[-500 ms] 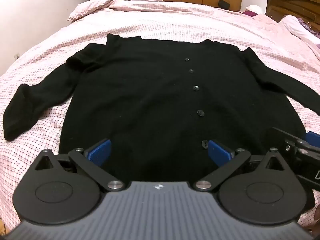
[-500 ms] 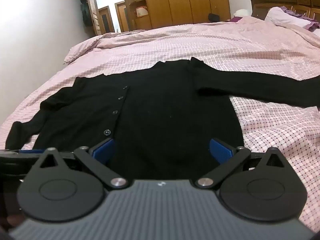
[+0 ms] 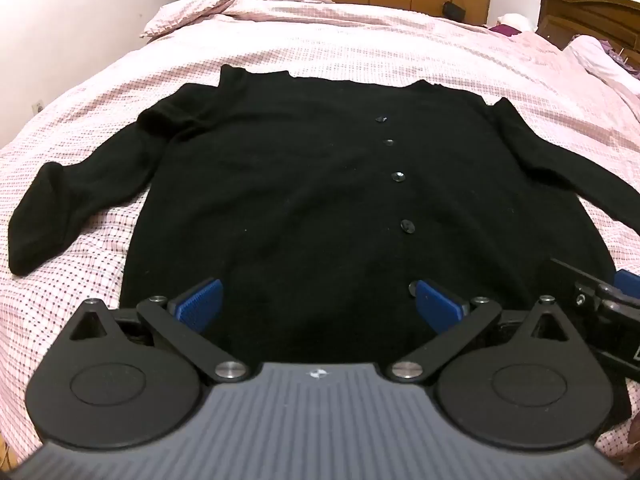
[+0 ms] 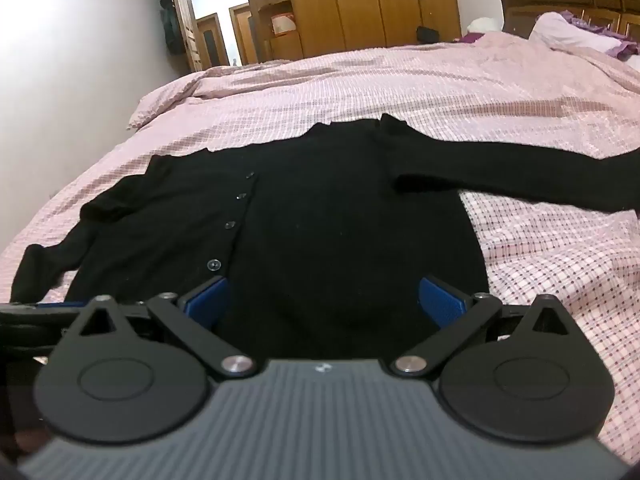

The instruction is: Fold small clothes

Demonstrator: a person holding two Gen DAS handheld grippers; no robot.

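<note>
Ahead of open left tool [image 3: 316, 300]: black cardigan [image 3: 320, 200] flat

One black cardigan [image 3: 304, 200] lies on one bed [image 3: 360, 52] with a pink checked cover. The cardigan has two sleeves, one spread to each side, and five buttons [image 3: 398, 177] in a single row down its front. Two tongs show, the left tongs [image 3: 318, 300] and the right tongs [image 4: 324, 300], each with two blue pads.
</note>
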